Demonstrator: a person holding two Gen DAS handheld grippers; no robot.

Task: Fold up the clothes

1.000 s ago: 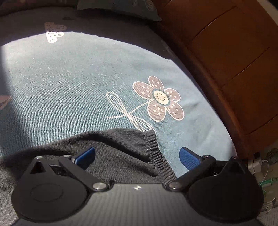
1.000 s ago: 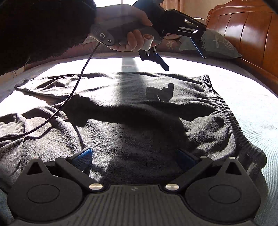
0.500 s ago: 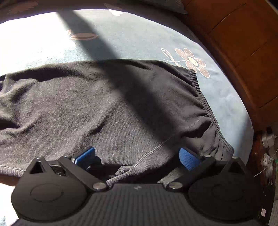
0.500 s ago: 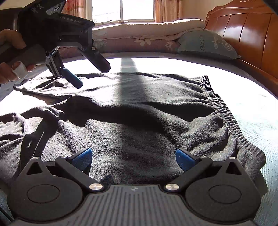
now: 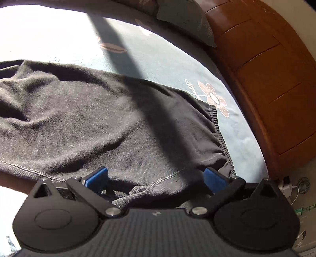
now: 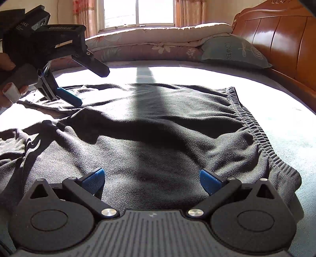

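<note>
1. Low over the near edge of the dark trousers (image 6: pixel 158 138), the right gripper (image 6: pixel 152 178) sits released, fingers spread.
2. At ten o'clock, a hand (image 6: pixel 9 87) tilts the left gripper (image 6: pixel 90 87) downward, also released.
3. Trousers lie flat on the bedsheet (image 6: pixel 286 122).

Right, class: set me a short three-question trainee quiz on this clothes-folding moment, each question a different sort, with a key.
1. True or false: the left tongs grip the dark garment.
2. Multiple choice: the garment's ribbed waistband lies toward A) the wooden headboard, B) the window, C) the person's hand.
3. Fill in: the garment lies spread on a ____ bedsheet printed with flowers.

Key: 1 false, both the left and the right tongs stand open, gripping nothing; 2 A; 3 blue.
</note>
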